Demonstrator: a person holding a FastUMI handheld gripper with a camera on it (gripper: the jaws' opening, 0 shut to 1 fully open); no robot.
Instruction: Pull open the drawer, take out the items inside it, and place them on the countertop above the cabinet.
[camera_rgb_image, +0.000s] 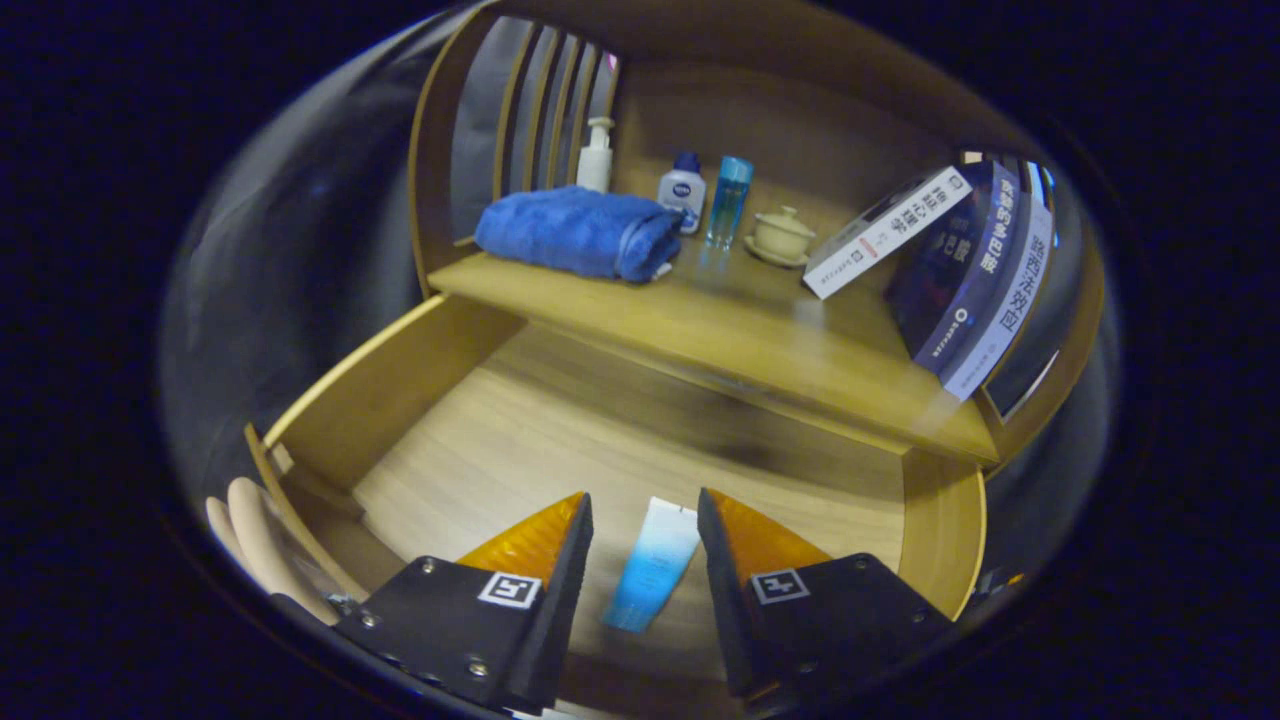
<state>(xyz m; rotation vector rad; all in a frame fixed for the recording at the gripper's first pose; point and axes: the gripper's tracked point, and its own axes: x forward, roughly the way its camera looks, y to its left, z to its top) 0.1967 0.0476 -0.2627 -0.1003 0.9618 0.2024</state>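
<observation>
One blue-and-white tube lies in the open drawer between the released gripper fingers.

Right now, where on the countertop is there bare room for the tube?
The jaws stand open around the tube in the drawer. Bare countertop: the front strip between the blue towel and the leaning books. Crowded: the back, with bottles and lidded cup.

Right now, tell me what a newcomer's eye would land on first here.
The gripper stands open over the pulled-out drawer, a blue-and-white tube lying between its fingers, not pressed by either. Beyond, on the countertop, sit a rolled blue towel and leaning books.
</observation>
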